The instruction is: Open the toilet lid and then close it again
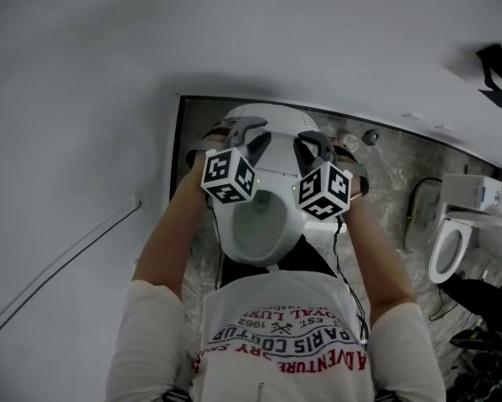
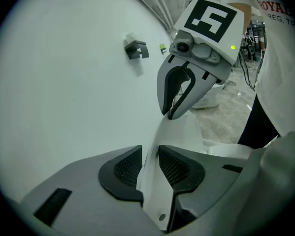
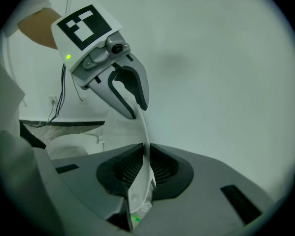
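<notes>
Black ribbed pads (image 2: pixel 125 168) of the left gripper (image 2: pixel 150 154) fill the bottom of its own view. They are clamped on the rim of the toilet lid (image 2: pixel 184 132), which rises between them as a white wedge. The right gripper (image 3: pixel 146 154) has the same kind of hold in its view: its jaws stand narrow and pinch the lid's thin edge, so both tools grip it side by side, near each other along the same rim.

From the head view the lid stands raised at the far end of the toilet bowl (image 1: pixel 255 229), close to the white wall (image 1: pixel 83 99), and the bowl lies open beneath it. Whether the lid touches the wall cannot be told. The marker cubes of the two grippers hang over the bowl, left and right of its middle.

Bare forearms reach from the grippers back to a white printed T-shirt (image 1: pixel 284 342) at the bottom of the frame. Thin cables (image 1: pixel 349 287) trail down beside the right arm. Mottled stone floor (image 1: pixel 389 187) spreads to the right of the bowl, and a second toilet (image 1: pixel 452 254) sits well apart at the right edge. A dark bracket (image 1: pixel 498 74) is fixed to the wall above it.
</notes>
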Demonstrator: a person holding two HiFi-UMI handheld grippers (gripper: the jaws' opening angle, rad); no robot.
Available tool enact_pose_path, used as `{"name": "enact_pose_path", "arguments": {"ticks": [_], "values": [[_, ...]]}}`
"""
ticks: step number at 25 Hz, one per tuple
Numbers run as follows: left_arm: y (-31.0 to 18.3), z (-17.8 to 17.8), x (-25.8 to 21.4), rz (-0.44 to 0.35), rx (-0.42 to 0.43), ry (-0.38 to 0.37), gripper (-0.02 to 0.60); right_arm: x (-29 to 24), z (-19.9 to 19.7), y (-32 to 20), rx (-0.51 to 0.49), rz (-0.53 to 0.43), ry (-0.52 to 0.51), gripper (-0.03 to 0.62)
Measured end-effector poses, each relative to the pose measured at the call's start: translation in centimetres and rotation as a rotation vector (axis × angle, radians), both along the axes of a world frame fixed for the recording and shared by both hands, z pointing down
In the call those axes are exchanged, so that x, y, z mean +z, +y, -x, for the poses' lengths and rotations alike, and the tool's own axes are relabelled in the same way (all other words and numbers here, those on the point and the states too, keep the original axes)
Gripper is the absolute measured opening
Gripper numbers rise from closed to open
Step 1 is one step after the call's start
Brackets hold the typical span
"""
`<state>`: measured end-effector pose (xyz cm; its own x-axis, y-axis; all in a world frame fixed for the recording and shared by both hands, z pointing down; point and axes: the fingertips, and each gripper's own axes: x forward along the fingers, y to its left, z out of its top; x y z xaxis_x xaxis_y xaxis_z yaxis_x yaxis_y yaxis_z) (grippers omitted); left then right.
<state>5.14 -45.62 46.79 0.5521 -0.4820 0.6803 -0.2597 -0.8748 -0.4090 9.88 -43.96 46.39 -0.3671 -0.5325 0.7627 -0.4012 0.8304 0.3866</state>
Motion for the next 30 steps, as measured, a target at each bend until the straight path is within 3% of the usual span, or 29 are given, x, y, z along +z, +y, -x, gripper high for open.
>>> {"name": "enact_pose_path", "arguments": {"ticks": [6,12,15,20,23,26,30], "values": [[1.3,0.4,-1.7,-0.012,0.036,0.000,0.140,-1.1,0.1,1.3,0.059,0.042,-0.051,0.035],[2.4,0.8,-7.0,-0.035,0.059,0.100,0.138,-5.5,-0.5,2.6,0.098,-0.054,-0.083,0.035],[3.4,1.7,-9.5,-0.057,0.013,0.190,0.118,-8.8,-0.3,3.9,0.166,-0.073,-0.176,0.035],[6.3,3.3,-13.2,-0.060,-0.087,0.343,0.027,-13.5,-0.4,7.2,0.361,-0.091,-0.399,0.034],[8.6,4.3,-16.2,-0.050,-0.117,0.447,0.009,-15.5,-0.1,9.8,0.468,-0.094,-0.510,0.029],[11.0,5.2,-19.0,-0.034,-0.160,0.561,0.008,-16.9,0.2,12.0,0.529,-0.105,-0.560,0.020],[15.1,6.0,-20.9,0.012,-0.201,0.658,0.008,-18.4,0.3,14.7,0.585,-0.128,-0.598,0.015]]}}
